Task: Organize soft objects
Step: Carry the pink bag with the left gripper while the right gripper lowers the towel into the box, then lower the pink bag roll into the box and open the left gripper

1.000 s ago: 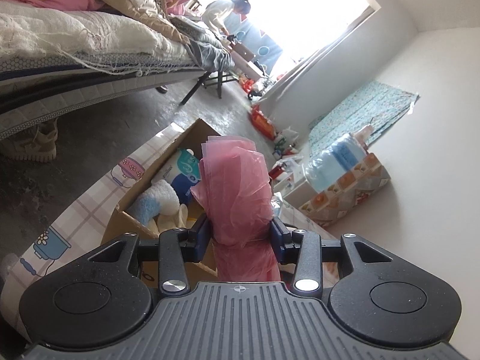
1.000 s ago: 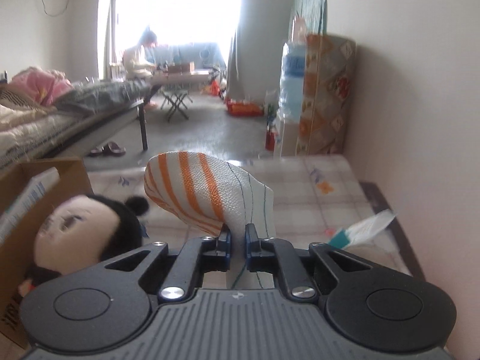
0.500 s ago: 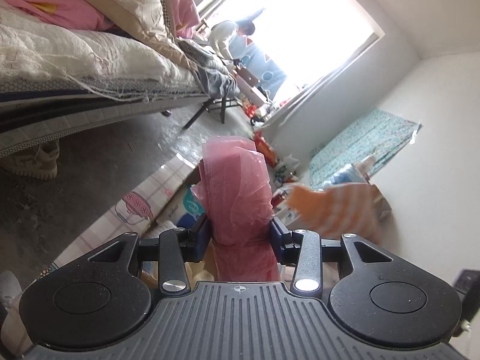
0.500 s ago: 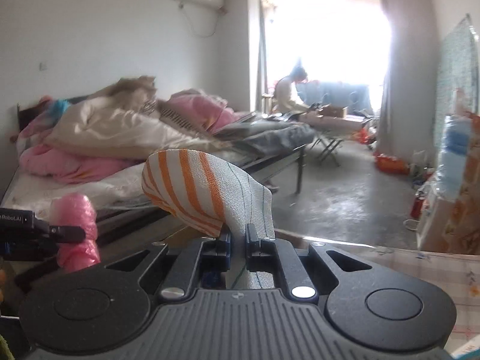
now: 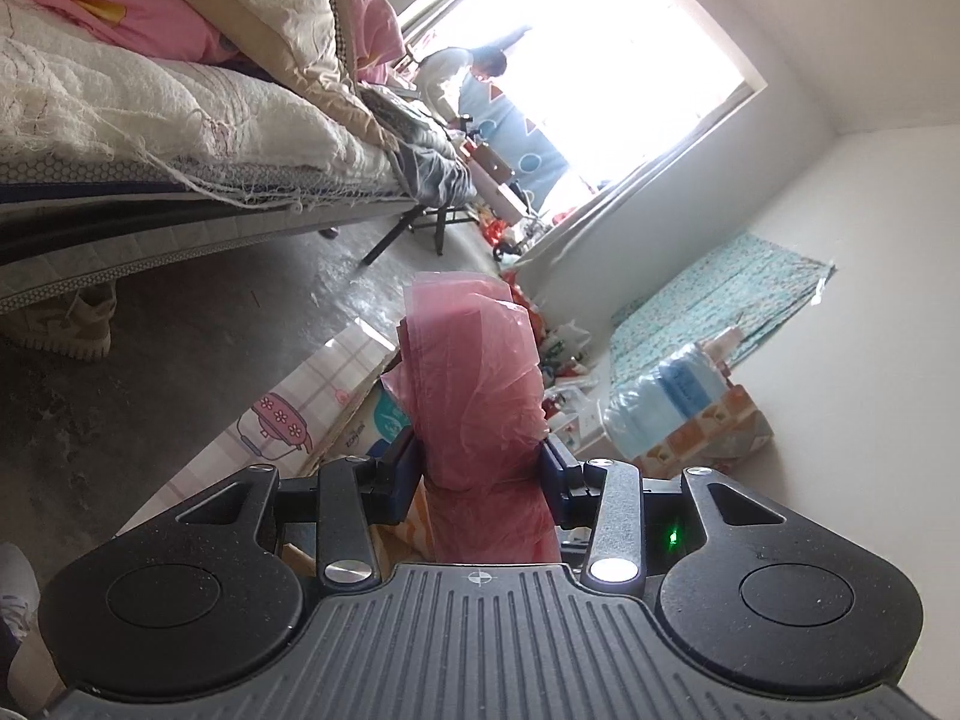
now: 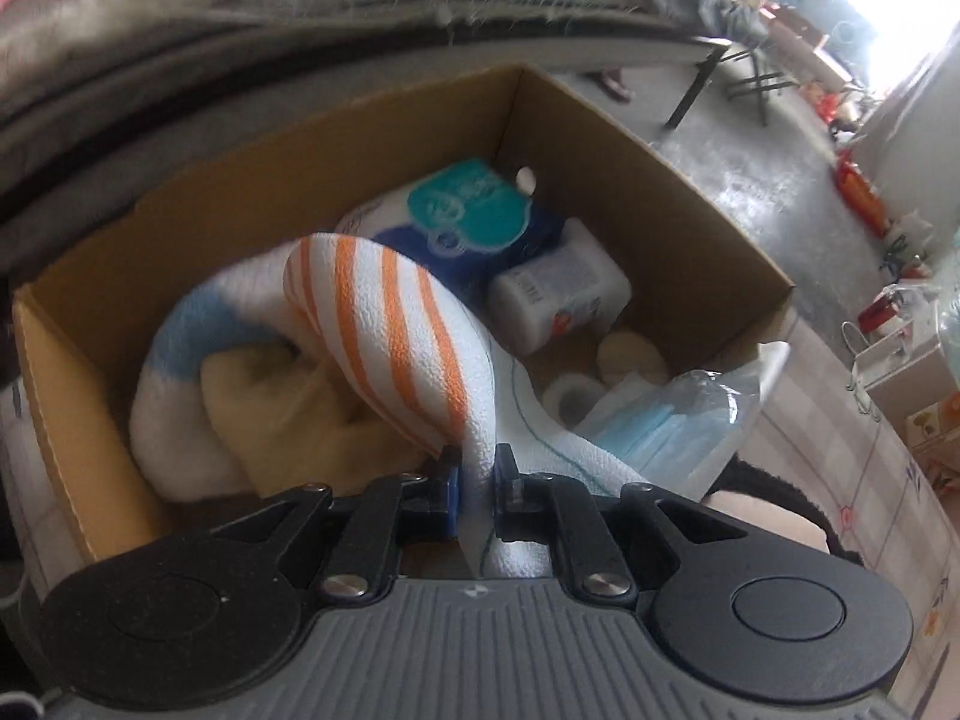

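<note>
My right gripper (image 6: 478, 480) points down over an open cardboard box (image 6: 660, 180). Its jaws are opening, but the pads still pinch an orange-and-white striped cloth (image 6: 390, 312), which arches up over the box. In the box lie a blue-and-white towel (image 6: 180, 330), a yellow plush piece (image 6: 288, 414), a teal tissue pack (image 6: 468, 204) and a white pack (image 6: 558, 294). My left gripper (image 5: 480, 462) is shut on a bunch of pink plastic bags (image 5: 474, 372) that stands up between its fingers. A corner of the box (image 5: 354, 420) shows behind the bags.
A pack of blue face masks (image 6: 666, 420) leans at the box's right edge, beside a plush doll head (image 6: 768, 516). A bed with quilts (image 5: 150, 120) runs along the left and a shoe (image 5: 66, 324) lies under it. A person (image 5: 456, 78) stands by the bright window.
My right gripper swung from facing the room to pointing down over the box, carrying the striped cloth. The left gripper barely moved; the striped cloth has left its view.
</note>
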A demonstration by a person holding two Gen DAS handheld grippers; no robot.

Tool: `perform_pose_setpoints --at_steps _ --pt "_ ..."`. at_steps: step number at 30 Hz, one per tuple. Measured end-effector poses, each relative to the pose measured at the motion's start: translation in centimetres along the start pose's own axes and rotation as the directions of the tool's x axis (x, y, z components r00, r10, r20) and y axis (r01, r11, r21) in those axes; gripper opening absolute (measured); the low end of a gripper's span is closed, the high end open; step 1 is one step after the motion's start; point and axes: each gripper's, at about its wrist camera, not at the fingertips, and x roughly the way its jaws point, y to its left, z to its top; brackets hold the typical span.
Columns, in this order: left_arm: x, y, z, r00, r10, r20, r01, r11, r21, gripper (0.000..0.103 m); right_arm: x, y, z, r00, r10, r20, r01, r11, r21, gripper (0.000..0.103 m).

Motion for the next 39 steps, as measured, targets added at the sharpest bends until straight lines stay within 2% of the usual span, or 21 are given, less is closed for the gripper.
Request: perform_pose_setpoints --at_steps 1,3,5,6,10,12,13,17,19,26,29,33,36,38,39 --pt "0.1 0.2 0.0 1.000 0.000 -0.002 0.000 1.000 -0.005 0.040 -0.1 0.2 0.1 1.000 0.005 -0.007 -0.005 1.000 -0.008 0.016" --pt "0.2 0.5 0.0 1.000 0.004 -0.010 -0.004 1.000 -0.015 0.040 -0.6 0.3 0.3 0.999 0.034 -0.025 -0.034 0.999 -0.014 0.030" --pt "0.3 0.7 0.0 1.000 0.006 -0.015 -0.006 1.000 -0.022 0.040 -2.0 -0.1 0.1 0.999 0.053 -0.008 -0.053 0.999 -0.005 0.062" --pt "0.3 0.7 0.0 1.000 0.005 -0.015 -0.005 1.000 -0.023 0.040 -2.9 -0.3 -0.3 0.998 0.063 0.020 -0.063 0.998 -0.007 0.065" --pt "0.2 0.7 0.3 1.000 0.003 -0.013 -0.004 1.000 -0.022 0.040 -6.1 -1.3 -0.6 0.988 0.101 0.120 -0.105 0.994 0.022 0.064" --pt "0.2 0.7 0.3 1.000 0.003 -0.013 -0.003 1.000 -0.023 0.040 -6.8 -1.8 -0.3 0.978 0.136 0.157 -0.146 0.988 0.057 0.056" --pt "0.3 0.7 0.4 1.000 0.003 -0.015 -0.003 1.000 -0.023 0.040 -6.6 -1.8 -0.1 0.976 0.148 0.163 -0.160 0.985 0.065 0.049" --pt "0.5 0.6 0.2 1.000 0.005 -0.026 -0.006 1.000 -0.020 0.040 -3.6 -0.7 0.9 0.978 0.178 0.104 -0.185 0.981 0.053 0.037" --pt "0.6 0.6 0.2 0.999 0.009 -0.030 -0.009 1.000 -0.020 0.040 -2.0 -0.3 1.4 0.985 0.145 0.089 -0.149 0.988 0.039 0.036" --pt "1.0 0.8 0.3 0.999 0.009 -0.041 -0.010 1.000 -0.024 0.040 2.8 -1.3 2.1 0.995 0.100 0.008 -0.101 0.988 0.117 0.026" --pt "1.1 0.8 0.2 0.999 0.006 -0.051 -0.007 1.000 -0.025 0.040 4.4 -1.4 1.8 0.994 0.103 -0.044 -0.097 0.987 0.130 0.025" --pt "1.3 0.6 0.2 0.998 0.008 -0.054 -0.010 1.000 -0.021 0.040 3.5 -1.6 1.7 0.992 0.119 -0.037 -0.113 0.982 0.152 0.025" --pt "1.5 0.3 0.3 0.998 0.014 -0.060 -0.015 1.000 -0.009 0.040 1.3 -2.7 0.8 0.984 0.174 0.045 -0.180 0.963 0.200 0.029" --pt "1.9 0.2 0.4 0.997 0.019 -0.069 -0.019 1.000 0.001 0.040 -1.2 -3.7 -0.5 0.967 0.217 0.132 -0.242 0.945 0.220 0.042" --pt "2.0 0.0 0.5 0.997 0.020 -0.074 -0.020 1.000 0.005 0.040 -2.5 -4.2 -1.2 0.958 0.226 0.177 -0.264 0.937 0.230 0.045"
